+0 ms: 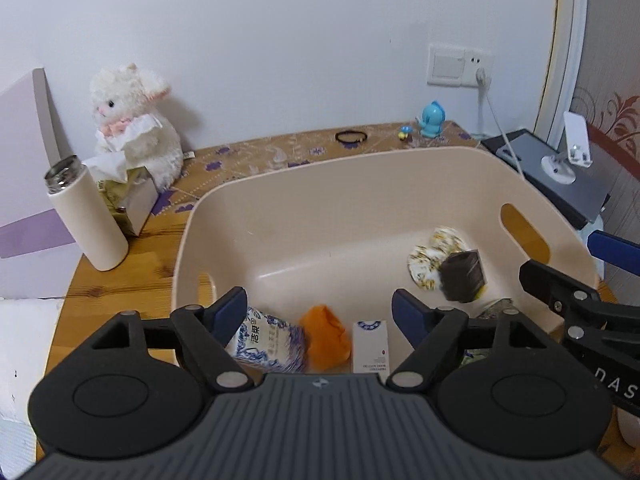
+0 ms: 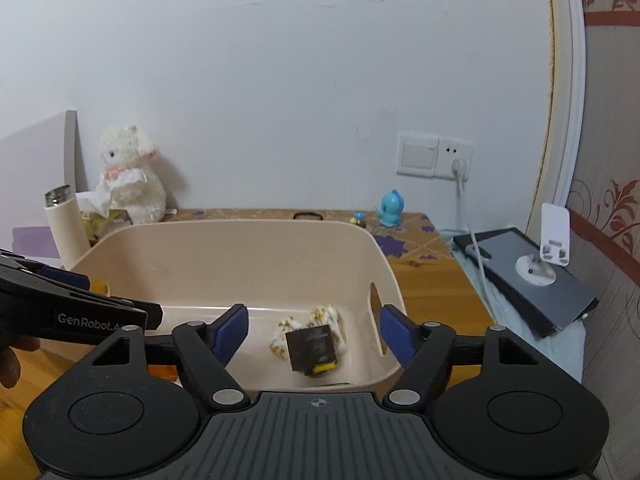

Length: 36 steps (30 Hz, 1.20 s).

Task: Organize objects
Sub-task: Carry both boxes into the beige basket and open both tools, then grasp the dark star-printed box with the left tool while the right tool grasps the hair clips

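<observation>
A beige plastic basket [image 1: 320,168] [image 2: 240,236] stands on the wooden table. Inside lie a blue-and-white packet [image 1: 268,340], an orange pouch [image 1: 326,336], a white box [image 1: 371,346], a white-and-yellow patterned cloth [image 1: 432,256] [image 2: 332,316] and a small dark box [image 1: 464,276] [image 2: 312,346]. My left gripper [image 1: 320,316] is open and empty over the basket's near side. My right gripper [image 2: 312,328] is open and empty above the dark box and cloth. The right gripper shows at the right edge of the left wrist view [image 1: 576,300].
A white plush toy [image 1: 136,120], a tissue box [image 1: 132,196] and a cream bottle [image 1: 88,216] stand left of the basket. A black hair tie [image 1: 351,136], a blue figurine [image 1: 431,119] and a tiny toy [image 1: 405,132] lie behind it. A tablet with a phone stand [image 1: 560,168] is at right.
</observation>
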Tool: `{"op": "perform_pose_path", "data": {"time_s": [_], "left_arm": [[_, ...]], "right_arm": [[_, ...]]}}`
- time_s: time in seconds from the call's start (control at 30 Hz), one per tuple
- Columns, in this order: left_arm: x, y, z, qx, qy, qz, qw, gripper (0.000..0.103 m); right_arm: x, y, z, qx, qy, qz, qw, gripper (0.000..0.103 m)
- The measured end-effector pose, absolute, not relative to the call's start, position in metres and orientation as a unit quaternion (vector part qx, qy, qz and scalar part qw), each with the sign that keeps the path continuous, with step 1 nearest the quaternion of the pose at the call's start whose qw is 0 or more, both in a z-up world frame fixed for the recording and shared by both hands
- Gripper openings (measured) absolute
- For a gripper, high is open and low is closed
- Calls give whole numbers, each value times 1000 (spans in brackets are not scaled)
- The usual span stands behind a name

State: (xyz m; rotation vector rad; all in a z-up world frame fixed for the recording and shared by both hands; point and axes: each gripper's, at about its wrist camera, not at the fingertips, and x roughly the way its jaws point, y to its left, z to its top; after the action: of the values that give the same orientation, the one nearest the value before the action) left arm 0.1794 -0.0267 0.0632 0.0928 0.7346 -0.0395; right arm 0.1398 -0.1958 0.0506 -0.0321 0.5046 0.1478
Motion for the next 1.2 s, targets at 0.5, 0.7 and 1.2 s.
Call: {"op": "perform_pose_path", "data": {"time_s": [0.5, 0.7, 1.2], "left_arm": [[116, -22, 71, 61, 347, -26, 936, 83], [102, -21, 55, 62, 361, -30, 930, 85], [105, -13, -6, 59, 415, -35, 907, 87]], "right_arm": [[88, -204, 47, -28, 257, 77, 963, 85], [75, -203, 34, -39, 275, 81, 957, 85], [83, -196, -18, -51, 345, 87, 933, 86]]}}
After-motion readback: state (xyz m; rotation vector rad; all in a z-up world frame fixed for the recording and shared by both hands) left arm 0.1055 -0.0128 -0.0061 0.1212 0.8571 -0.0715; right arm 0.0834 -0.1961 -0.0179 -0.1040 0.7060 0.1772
